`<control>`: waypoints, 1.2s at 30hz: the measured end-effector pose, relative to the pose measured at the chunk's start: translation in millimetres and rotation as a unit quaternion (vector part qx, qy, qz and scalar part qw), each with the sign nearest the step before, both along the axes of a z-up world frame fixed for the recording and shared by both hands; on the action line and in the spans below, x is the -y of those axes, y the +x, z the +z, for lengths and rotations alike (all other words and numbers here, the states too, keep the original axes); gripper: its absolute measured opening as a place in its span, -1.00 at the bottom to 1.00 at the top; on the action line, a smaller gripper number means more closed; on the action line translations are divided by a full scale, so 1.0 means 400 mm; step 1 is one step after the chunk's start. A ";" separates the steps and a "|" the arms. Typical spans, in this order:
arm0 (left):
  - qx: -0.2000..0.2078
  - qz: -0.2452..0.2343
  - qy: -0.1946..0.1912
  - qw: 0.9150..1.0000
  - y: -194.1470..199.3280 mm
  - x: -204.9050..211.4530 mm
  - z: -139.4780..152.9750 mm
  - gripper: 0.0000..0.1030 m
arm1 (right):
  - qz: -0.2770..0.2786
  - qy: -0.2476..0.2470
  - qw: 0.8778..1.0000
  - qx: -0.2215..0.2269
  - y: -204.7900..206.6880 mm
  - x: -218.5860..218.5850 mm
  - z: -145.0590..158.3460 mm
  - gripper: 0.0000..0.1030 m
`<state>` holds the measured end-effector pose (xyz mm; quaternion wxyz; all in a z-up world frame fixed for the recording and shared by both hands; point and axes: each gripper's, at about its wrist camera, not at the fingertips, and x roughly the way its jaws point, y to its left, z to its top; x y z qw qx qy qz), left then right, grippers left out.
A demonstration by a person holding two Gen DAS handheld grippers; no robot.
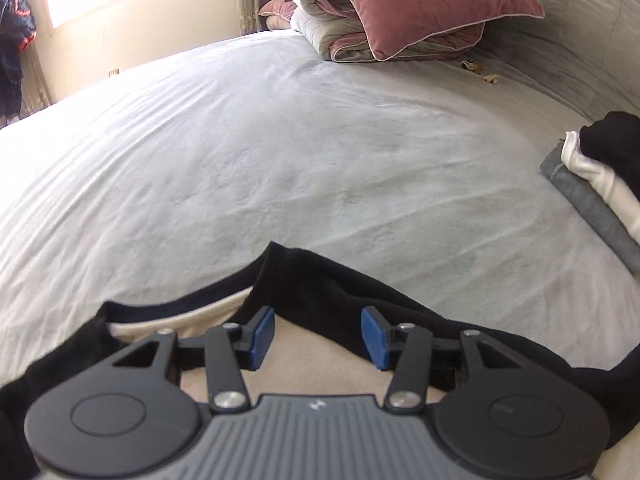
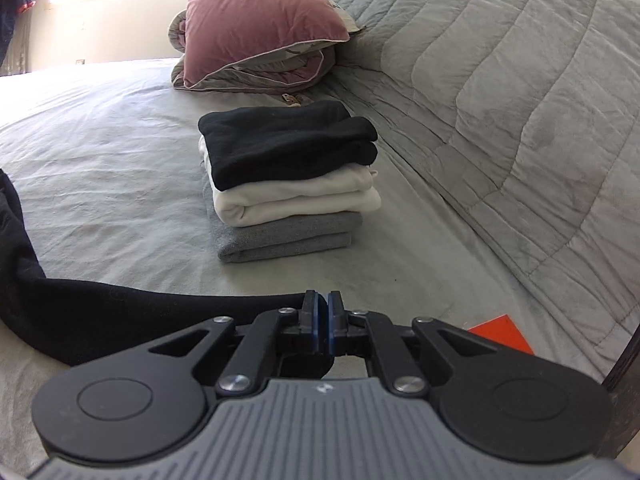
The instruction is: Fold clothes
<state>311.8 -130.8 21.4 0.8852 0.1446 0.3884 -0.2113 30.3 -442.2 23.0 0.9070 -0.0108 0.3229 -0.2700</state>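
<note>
While the black garment (image 1: 320,288) lies spread at the near edge of the bed (image 1: 280,140), everything below is placed against one landmark — the folded stack (image 2: 288,184).

Landmark: folded stack of three, black on white on grey, sitting on the bed close to the quilted grey cover (image 2: 520,100), with the pink pillow (image 2: 260,20) on a rolled duvet beyond it.

Task item: black garment, unfolded, with a pale lining or layer showing inside its edge; it lies nearer the cameras than the stack and off to the stack's left.

Long axis: in the right wrist view a black band of the cloth runs from the left border across to the right gripper (image 2: 322,316), roughly crosswise to the line from gripper to stack.

Left gripper (image 1: 318,338): jaws apart, blue pads clear on both sides; black cloth and pale layer lie beneath and between them, nothing pinched.

Right gripper: jaws together; the band's end reaches them, but whether cloth is caught between the pads cannot be told.

Nearer hand: the right gripper faces the stack directly; the left sees it only at its right border — well apart.

Judgement: the fold turns on the cloth's crosswise lie; the left gripper must take an edge first.

Other: orange card-like object (image 2: 502,330), just right of the right gripper.
</note>
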 end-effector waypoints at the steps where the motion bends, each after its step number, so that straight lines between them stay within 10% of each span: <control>1: 0.010 -0.020 0.020 1.000 0.013 0.014 0.001 -0.04 | -0.005 0.007 1.000 0.003 0.003 0.005 -0.008 -0.90; 5: 0.048 -0.121 0.109 0.985 0.046 0.074 -0.004 -0.04 | -0.012 0.017 1.000 0.008 0.015 0.016 -0.035 -0.90; 19: 0.024 -0.286 0.192 0.939 0.067 0.149 -0.054 0.01 | -0.006 -0.004 1.000 -0.003 0.060 -0.004 -0.049 -0.90; 24: -0.002 -0.289 0.162 0.944 0.048 0.148 -0.060 -0.94 | -0.022 -0.003 1.000 -0.010 0.059 0.015 -0.054 -0.90; 32: 0.072 -0.163 0.013 0.984 0.054 0.074 -0.006 -0.96 | -0.062 -0.053 0.997 0.002 0.046 0.032 -0.039 -0.90; 36: 0.108 -0.116 -0.018 0.987 0.054 0.081 -0.024 -0.96 | -0.091 -0.073 0.993 0.016 0.053 0.057 -0.029 -0.90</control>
